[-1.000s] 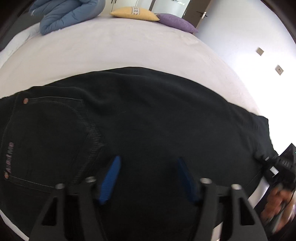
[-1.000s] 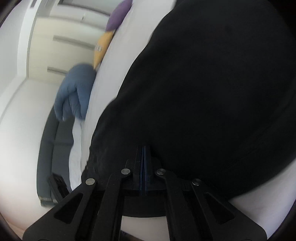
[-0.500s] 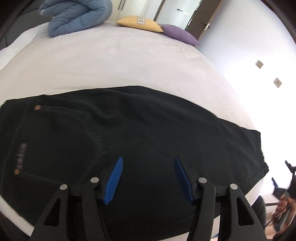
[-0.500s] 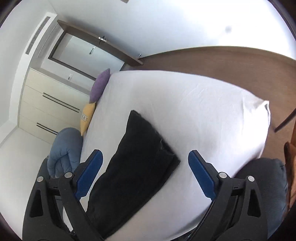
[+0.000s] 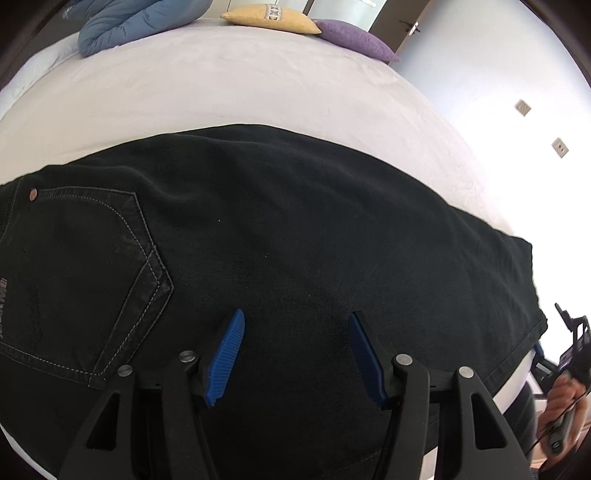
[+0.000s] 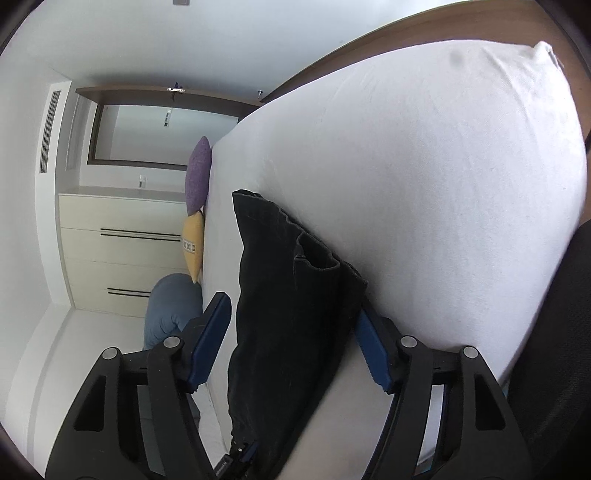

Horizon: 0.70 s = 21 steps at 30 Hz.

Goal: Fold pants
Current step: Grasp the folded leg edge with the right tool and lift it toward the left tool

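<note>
Black pants lie stretched across the white bed, back pocket to the left and leg ends to the right. My left gripper hovers over their near middle, open, with only fabric below its blue pads. In the right wrist view the stacked leg ends run between the jaws of my right gripper. Its jaws are closing. The left pad stands clear of the cloth, and the right one is partly hidden behind the hem. A hand holds that gripper at the bed's right edge.
A rolled blue duvet, a yellow cushion and a purple cushion lie at the far end of the bed. Cream drawers stand beyond them. Brown floor borders the mattress, and a dark shape fills the right edge.
My right gripper let go of the leg ends, swung wide open and drew back, and now stands narrower around them. The left gripper shifted a little over the pants, still open.
</note>
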Available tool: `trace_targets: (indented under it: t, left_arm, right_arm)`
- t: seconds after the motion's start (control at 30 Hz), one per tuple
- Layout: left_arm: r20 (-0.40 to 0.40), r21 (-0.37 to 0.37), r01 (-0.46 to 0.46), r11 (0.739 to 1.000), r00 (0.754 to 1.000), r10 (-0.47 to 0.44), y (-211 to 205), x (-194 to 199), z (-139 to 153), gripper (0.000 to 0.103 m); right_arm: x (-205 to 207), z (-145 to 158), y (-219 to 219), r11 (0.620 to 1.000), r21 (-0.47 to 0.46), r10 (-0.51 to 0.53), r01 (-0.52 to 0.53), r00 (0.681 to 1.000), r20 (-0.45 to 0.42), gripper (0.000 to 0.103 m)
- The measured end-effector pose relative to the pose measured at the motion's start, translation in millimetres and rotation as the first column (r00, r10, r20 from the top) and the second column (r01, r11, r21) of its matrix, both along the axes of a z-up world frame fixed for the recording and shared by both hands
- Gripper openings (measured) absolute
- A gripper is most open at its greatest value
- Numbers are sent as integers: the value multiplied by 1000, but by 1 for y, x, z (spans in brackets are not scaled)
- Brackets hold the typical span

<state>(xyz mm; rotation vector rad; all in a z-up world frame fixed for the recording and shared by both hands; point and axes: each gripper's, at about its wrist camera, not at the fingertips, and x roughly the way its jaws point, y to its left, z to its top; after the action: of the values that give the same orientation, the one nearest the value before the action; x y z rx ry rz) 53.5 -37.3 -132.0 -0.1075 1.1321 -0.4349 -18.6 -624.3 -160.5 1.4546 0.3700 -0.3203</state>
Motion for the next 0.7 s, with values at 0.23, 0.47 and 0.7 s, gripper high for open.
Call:
trace_targets:
  t: [0.23, 0.47, 0.7]
  left_arm:
    - [-2, 6, 10, 1000, 1000, -10, -6, 2, -3, 59]
    - [-4, -7, 2, 1000, 1000, -2, -5, 1, -5, 57]
    - [-12, -29, -5, 1000, 1000, 4, -3, 3, -6, 57]
  right_arm:
    - [37, -21, 24, 998, 58, -23, 20, 998, 52, 21]
    - [21, -23, 28, 998, 47, -42, 40, 998, 43, 9]
    - [35, -11, 39, 998, -62, -28, 24, 997, -66, 8]
